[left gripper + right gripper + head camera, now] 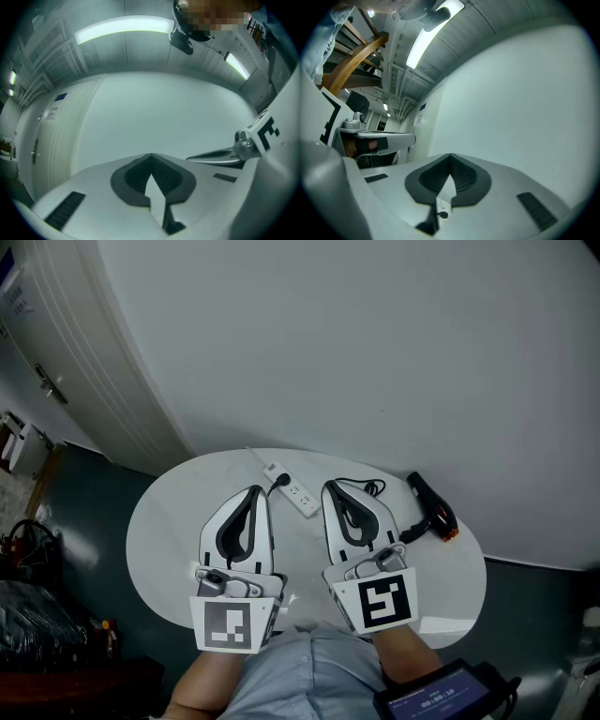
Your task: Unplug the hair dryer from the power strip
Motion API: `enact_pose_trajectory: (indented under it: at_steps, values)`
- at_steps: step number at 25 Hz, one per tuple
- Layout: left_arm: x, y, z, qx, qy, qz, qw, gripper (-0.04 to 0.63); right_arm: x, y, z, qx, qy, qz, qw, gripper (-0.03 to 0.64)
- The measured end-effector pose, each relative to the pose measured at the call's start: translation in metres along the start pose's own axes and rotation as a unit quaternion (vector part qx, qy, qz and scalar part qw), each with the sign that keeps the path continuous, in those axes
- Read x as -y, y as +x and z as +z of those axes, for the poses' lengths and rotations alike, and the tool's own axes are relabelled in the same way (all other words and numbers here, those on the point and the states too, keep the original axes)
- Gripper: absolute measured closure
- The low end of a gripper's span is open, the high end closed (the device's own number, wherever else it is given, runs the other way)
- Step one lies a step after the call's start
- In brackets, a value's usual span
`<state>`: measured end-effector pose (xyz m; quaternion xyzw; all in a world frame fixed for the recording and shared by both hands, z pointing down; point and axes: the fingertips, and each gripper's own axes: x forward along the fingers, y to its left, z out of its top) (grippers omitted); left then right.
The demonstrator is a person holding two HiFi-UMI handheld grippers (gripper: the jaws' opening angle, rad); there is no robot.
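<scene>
White wall backs an oval white table standing on a dark floor. On the far part of the table lies a white strip, set slantwise, with a black plug seated at its far left end. The black dryer, orange at its near tip, lies well to the right by the table's edge, and its cord loops between it and the strip. The left gripper and right gripper are held side by side over the near half of the table. Their tips point toward the wall and flank the strip without touching it. Each gripper view shows the dark pads pressed together at the tip, with nothing pinched between them and only bare wall ahead.
</scene>
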<state>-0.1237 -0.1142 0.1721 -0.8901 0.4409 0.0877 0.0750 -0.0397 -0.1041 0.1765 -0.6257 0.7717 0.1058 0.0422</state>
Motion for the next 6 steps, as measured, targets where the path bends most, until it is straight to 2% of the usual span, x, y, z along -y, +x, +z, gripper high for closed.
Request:
enact_pose_trajectory:
  at_steps: [3, 6]
  values:
    - [0.0012, 0.0007, 0.0029, 0.015, 0.032, -0.010, 0.9993, 0.597, 0.0014, -0.0014, -0.0006, 0.000, 0.000, -0.001, 1.000, 0.617]
    - [0.0030, 0.0013, 0.0019, 0.016, 0.033, -0.011, 0.9993, 0.597, 0.0034, -0.0026, -0.0011, 0.000, 0.000, -0.002, 1.000, 0.617]
